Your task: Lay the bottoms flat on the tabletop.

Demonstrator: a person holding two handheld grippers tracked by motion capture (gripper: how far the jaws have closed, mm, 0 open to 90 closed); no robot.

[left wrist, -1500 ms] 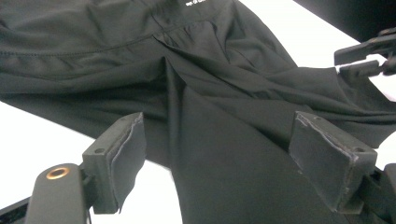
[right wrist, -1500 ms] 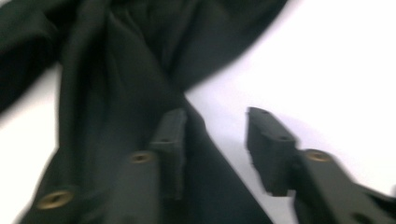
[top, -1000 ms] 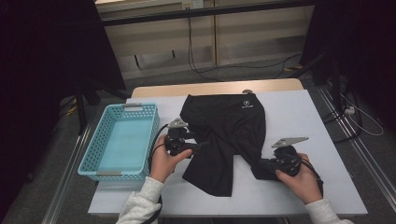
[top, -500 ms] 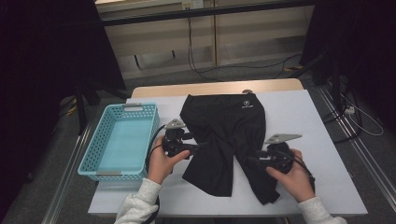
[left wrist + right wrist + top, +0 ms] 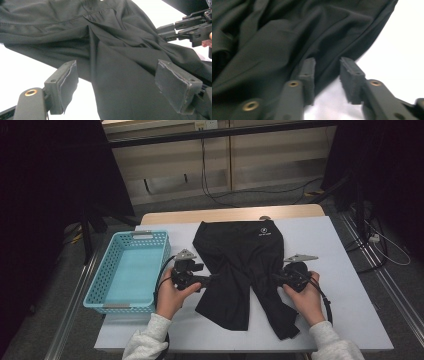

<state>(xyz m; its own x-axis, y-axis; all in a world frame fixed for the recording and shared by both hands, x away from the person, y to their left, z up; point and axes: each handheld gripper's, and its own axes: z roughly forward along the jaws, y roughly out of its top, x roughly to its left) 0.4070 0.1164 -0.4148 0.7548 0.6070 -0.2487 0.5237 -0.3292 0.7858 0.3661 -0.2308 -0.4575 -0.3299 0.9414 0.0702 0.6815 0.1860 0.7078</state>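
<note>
Your work surface is a table point(image 5: 345, 285) w/ a white top and a bare wood strip along the far edge. Directly on it: black shorts point(image 5: 245, 265), spread flat at centre, waistband toward the far edge, legs toward you. At your left, a light-blue perforated basket point(image 5: 100, 285) sits on the table's left edge, just beside the shorts.
</note>
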